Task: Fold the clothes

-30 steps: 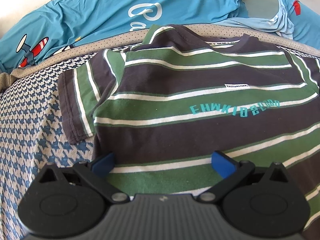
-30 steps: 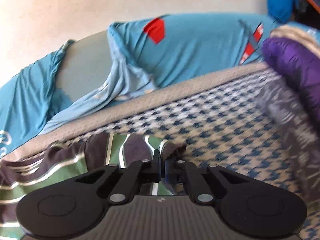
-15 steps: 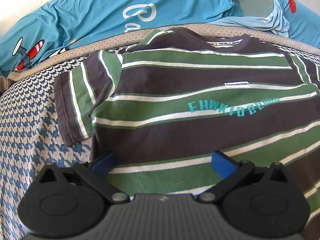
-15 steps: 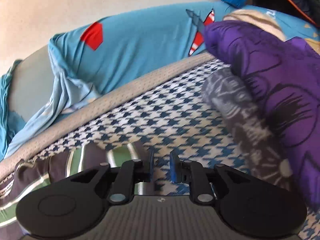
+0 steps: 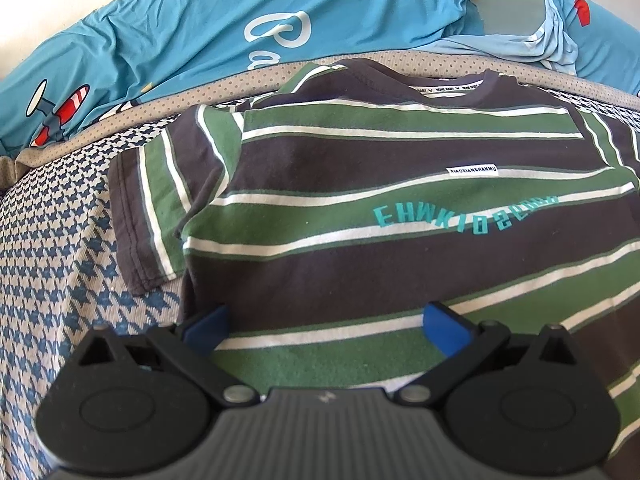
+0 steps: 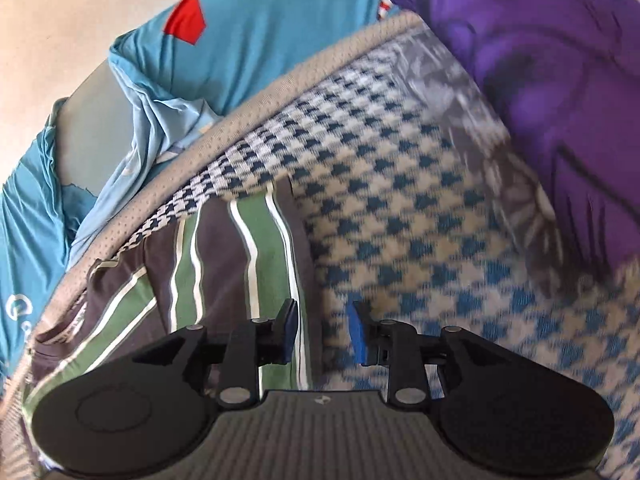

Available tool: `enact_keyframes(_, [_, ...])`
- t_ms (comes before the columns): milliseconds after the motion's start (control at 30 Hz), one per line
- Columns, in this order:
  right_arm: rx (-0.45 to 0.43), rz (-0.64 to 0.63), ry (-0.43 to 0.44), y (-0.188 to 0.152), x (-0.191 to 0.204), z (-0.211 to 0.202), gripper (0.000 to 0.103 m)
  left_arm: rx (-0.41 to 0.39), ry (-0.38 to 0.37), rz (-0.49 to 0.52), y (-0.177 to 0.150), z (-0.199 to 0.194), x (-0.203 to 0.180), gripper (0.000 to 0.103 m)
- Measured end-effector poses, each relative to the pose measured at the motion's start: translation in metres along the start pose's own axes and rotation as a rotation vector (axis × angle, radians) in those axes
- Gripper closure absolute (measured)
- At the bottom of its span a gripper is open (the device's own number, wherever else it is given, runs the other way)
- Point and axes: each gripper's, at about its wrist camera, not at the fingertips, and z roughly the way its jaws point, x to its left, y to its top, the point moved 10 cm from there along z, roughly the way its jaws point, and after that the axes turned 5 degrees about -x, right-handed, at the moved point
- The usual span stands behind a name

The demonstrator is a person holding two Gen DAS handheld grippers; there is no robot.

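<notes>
A striped T-shirt (image 5: 360,216) is lying spread flat on a houndstooth-patterned mattress (image 5: 52,264), with both grippers hovering over it empty.

The left gripper (image 5: 324,320) is hanging over the shirt's lower body with its jaws standing wide apart, gripping nothing, the blue pads (image 5: 440,320) above a green stripe. The shirt's collar is lying at the mattress's far edge, next to a blue cartoon-print sheet (image 5: 200,28), and its teal lettering is reading upside down in the left wrist view. The right gripper (image 6: 322,330) is hanging over the hem of the sleeve (image 6: 248,248) nearest the mattress's right side; its jaws have just been opening and are standing partly apart with only the sleeve's edge and bare mattress beneath them, nothing pinched. A purple garment (image 6: 560,80) is lying further right.
</notes>
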Motion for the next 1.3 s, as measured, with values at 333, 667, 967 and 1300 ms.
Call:
enact_keyframes(333, [0.037,0.076,0.038,-0.021,0.003,-0.005,0.063,-0.003,0.006,-0.005,-0.001,-0.001,-0.001,0.000])
enact_keyframes(667, [0.002,0.003,0.039,-0.020,0.021,0.006,0.077,-0.007,0.008,-0.002,0.000,-0.001,-0.001,0.000])
enact_keyframes(967, [-0.023,-0.067,-0.049,-0.026,0.015,-0.011,0.090,-0.010,0.009,-0.001,0.001,-0.001,-0.001,0.000])
enact_keyframes(1300, [-0.035,0.051,-0.034,-0.015,-0.004,-0.021,0.083,-0.015,0.010,0.002,0.000,-0.001,0.000,0.000])
